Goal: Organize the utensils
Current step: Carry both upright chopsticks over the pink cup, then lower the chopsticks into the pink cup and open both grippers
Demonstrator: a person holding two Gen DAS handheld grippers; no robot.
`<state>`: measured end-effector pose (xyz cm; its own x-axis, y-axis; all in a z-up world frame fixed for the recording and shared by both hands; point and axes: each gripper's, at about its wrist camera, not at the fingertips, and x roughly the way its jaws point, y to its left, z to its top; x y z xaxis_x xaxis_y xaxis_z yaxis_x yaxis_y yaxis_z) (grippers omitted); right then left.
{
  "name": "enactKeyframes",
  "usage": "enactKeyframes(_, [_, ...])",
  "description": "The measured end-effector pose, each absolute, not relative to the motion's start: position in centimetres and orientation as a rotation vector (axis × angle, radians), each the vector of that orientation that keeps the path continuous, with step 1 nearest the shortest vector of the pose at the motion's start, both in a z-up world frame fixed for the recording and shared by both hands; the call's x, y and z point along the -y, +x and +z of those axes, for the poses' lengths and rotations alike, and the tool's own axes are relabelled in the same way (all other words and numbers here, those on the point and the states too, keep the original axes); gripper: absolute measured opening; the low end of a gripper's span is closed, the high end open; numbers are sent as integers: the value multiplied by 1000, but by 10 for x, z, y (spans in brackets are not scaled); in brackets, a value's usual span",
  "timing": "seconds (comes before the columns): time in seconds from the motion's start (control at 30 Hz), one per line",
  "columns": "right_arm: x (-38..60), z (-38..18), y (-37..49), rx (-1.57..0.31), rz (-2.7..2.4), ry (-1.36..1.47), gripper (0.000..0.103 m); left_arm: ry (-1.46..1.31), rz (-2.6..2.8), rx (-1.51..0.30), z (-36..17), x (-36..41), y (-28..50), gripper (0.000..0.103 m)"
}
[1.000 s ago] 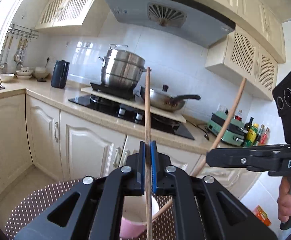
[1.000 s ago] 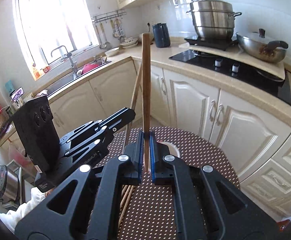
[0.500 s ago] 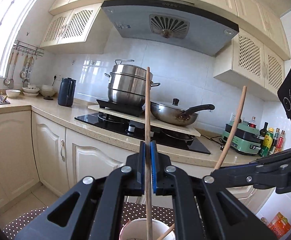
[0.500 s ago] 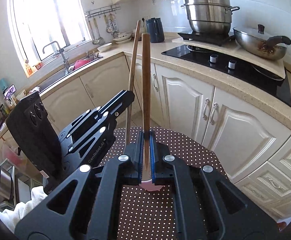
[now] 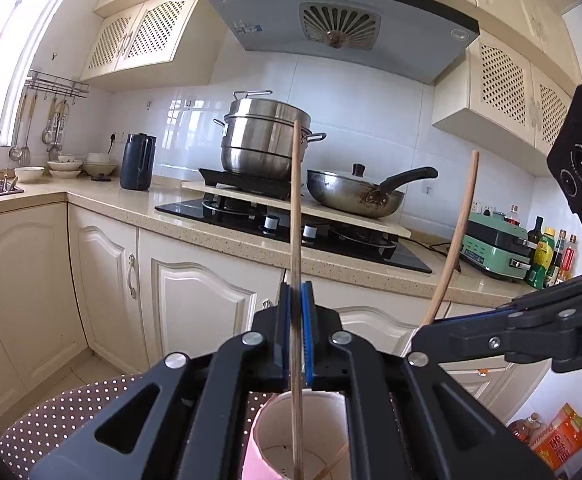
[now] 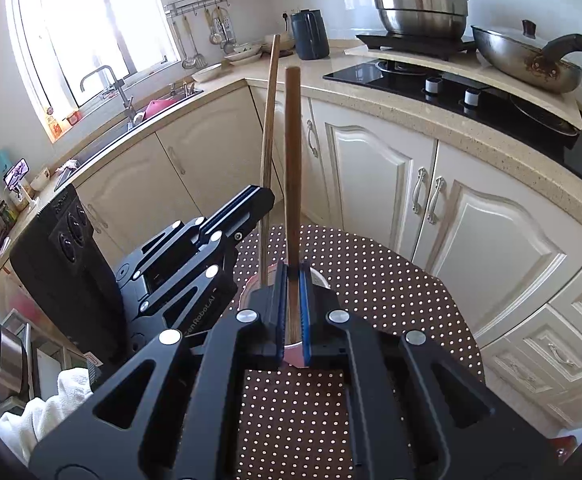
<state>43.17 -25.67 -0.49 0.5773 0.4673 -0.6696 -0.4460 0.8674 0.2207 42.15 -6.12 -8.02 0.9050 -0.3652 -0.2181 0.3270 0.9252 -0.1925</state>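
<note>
My left gripper [image 5: 296, 292] is shut on a thin wooden chopstick [image 5: 296, 208] that stands upright, its lower end down inside a pink cup [image 5: 299, 436] with a white inside. My right gripper [image 6: 292, 276] is shut on a second, darker chopstick [image 6: 292, 140], also upright over the same cup [image 6: 295, 354]. In the left wrist view the right gripper [image 5: 419, 338] reaches in from the right with its chopstick [image 5: 457, 236] leaning, the lower end slanting into the cup. In the right wrist view the left gripper [image 6: 251, 204] sits at left holding its chopstick [image 6: 269, 128].
The cup stands on a brown dotted tablecloth [image 6: 371, 276] on a round table. Behind run cream cabinets [image 5: 195, 300], a counter with a hob [image 5: 291, 228], a steel steamer pot [image 5: 265, 140], a wok [image 5: 355, 194], a dark kettle [image 5: 137, 162] and a sink [image 6: 131, 116].
Both grippers have sunk toward the cup with their chopsticks. The cup now fills more of the left wrist view, and the chopstick ends reach into it.
</note>
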Motion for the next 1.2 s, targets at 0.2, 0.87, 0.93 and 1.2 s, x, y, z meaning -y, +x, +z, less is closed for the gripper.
enactKeyframes(0.2, [249, -21, 433, -819, 530, 43, 6, -143, -395, -332, -89, 60, 417, 5])
enactKeyframes(0.87, [247, -38, 434, -836, 488, 71, 7, -126, -413, -410, -94, 51, 400, 19])
enactKeyframes(0.93, [246, -39, 433, -837, 485, 68, 7, -124, -413, -412, -93, 50, 400, 20])
enactKeyframes(1.2, [248, -40, 435, -841, 475, 92, 7, -131, -391, -445, -92, 41, 396, 34])
